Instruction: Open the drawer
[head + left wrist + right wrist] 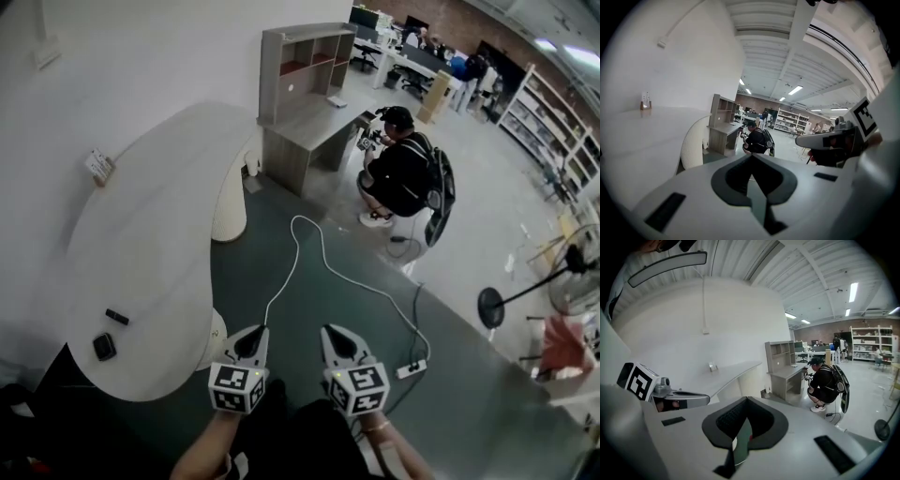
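A grey desk with a shelf unit stands far ahead against the white wall; no drawer front can be made out at this distance. It also shows small in the left gripper view, desk, and in the right gripper view, desk. My left gripper and right gripper are held side by side over the dark green floor, far short of the desk. Both point towards it. Each has its jaws together with nothing between them: left gripper, right gripper.
A person crouches right beside the desk. A curved white table runs along the left, with a small black device on it. A white cable crosses the floor to a power strip. A fan stand is at the right.
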